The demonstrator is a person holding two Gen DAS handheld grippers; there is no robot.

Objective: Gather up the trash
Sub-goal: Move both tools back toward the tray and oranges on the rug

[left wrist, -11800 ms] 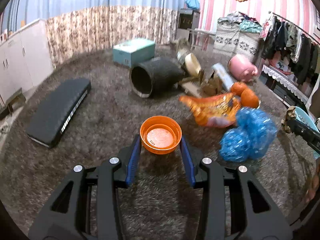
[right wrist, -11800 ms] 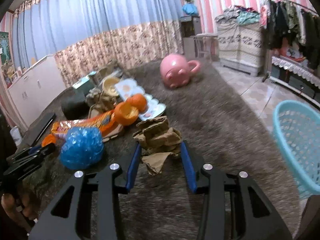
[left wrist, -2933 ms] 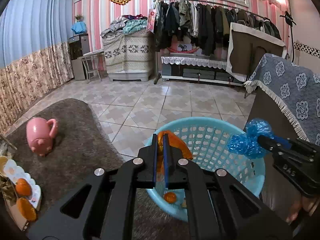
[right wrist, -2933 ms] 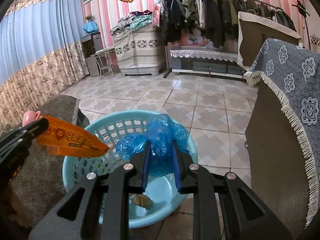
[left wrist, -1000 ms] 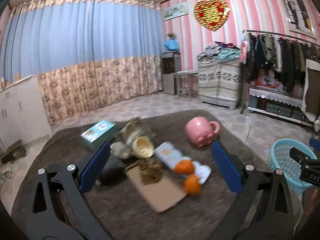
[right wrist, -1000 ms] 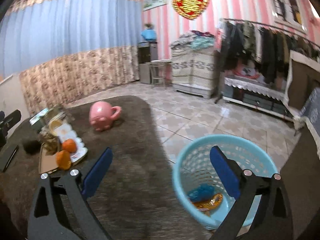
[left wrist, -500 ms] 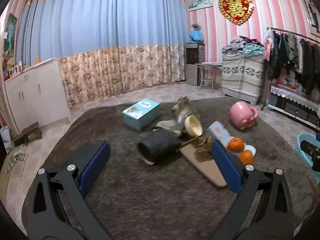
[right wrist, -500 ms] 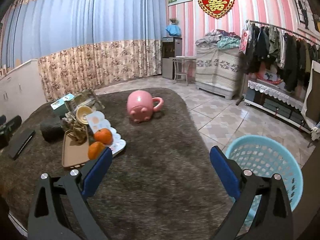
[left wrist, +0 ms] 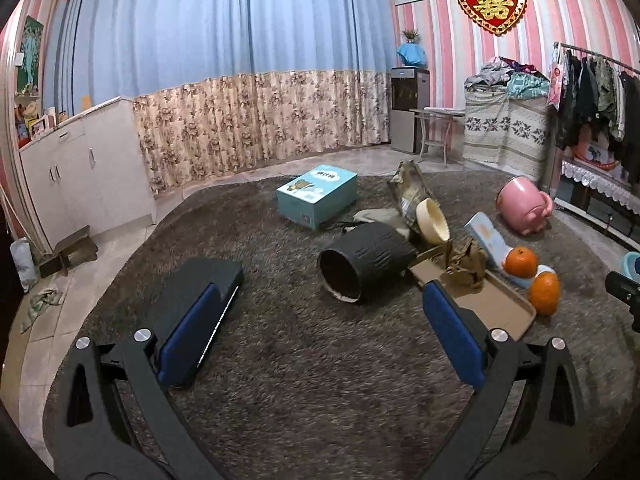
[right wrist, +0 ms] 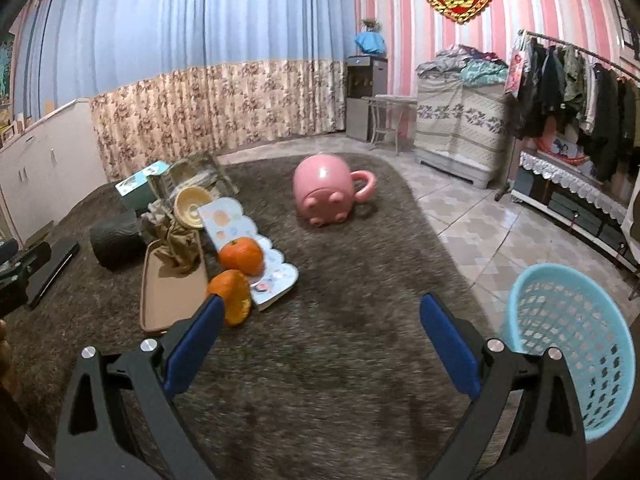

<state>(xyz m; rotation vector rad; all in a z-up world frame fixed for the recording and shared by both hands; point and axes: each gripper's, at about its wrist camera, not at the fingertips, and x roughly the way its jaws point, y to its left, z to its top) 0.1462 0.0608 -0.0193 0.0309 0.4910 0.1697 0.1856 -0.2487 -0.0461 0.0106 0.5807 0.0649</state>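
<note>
My left gripper (left wrist: 320, 316) is open and empty above the brown rug. Ahead of it lie a black cylinder (left wrist: 366, 264), crumpled brown paper (left wrist: 466, 260) on a cardboard tray (left wrist: 492, 306), two oranges (left wrist: 520, 262), a cream bowl (left wrist: 432, 220) and a crumpled foil bag (left wrist: 408, 188). My right gripper (right wrist: 320, 320) is open and empty over the rug. The light blue basket (right wrist: 572, 340) stands at its right on the tiles. The oranges (right wrist: 240, 256) and the paper (right wrist: 178, 246) lie to its left.
A teal box (left wrist: 318, 194) and a pink pig mug (right wrist: 326, 192) lie on the rug. A flat black slab (left wrist: 200, 300) lies at the left. A children's book (right wrist: 256, 252) lies under the oranges. White cabinets, curtains and a clothes rack ring the room.
Both grippers have swung from the basket back toward the pile on the rug and come a little closer. Both stay open and empty.
</note>
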